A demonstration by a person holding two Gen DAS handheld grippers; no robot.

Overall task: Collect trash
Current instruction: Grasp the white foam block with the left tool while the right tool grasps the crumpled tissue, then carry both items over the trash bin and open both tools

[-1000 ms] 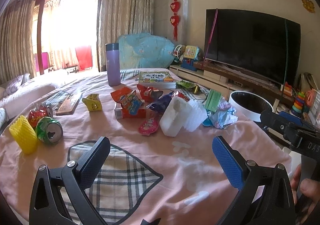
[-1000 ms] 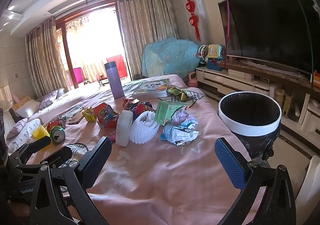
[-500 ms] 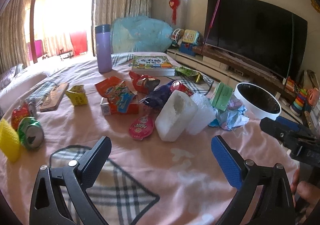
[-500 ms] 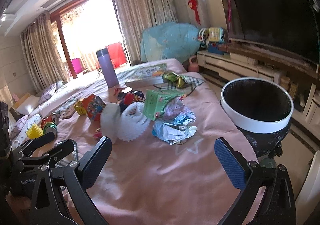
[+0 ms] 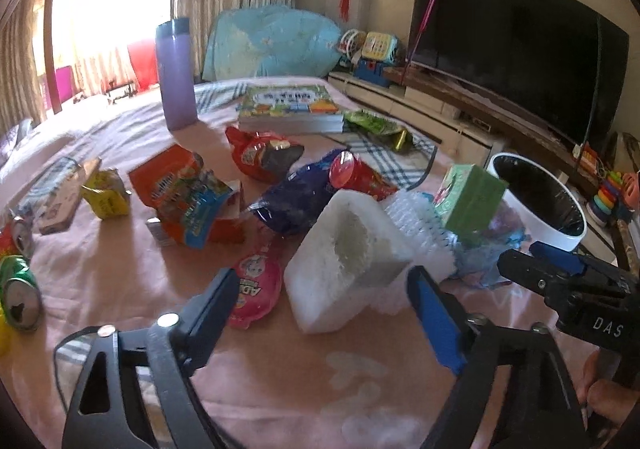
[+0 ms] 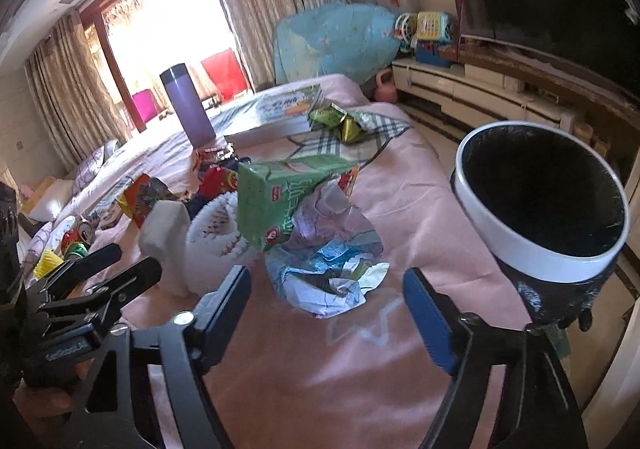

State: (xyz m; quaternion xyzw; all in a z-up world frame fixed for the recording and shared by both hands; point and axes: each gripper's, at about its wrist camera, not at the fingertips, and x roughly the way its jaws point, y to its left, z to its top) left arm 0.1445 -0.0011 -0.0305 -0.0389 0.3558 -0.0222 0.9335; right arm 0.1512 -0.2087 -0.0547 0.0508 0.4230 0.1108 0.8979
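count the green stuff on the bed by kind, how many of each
green carton: 1
green snack wrapper: 1
green drink can: 1
total: 3 green things, as far as these two views show

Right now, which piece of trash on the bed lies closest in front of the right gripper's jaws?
The crumpled blue-and-white wrapper, lying just ahead of the right gripper. The green carton and white foam net sit farther back.
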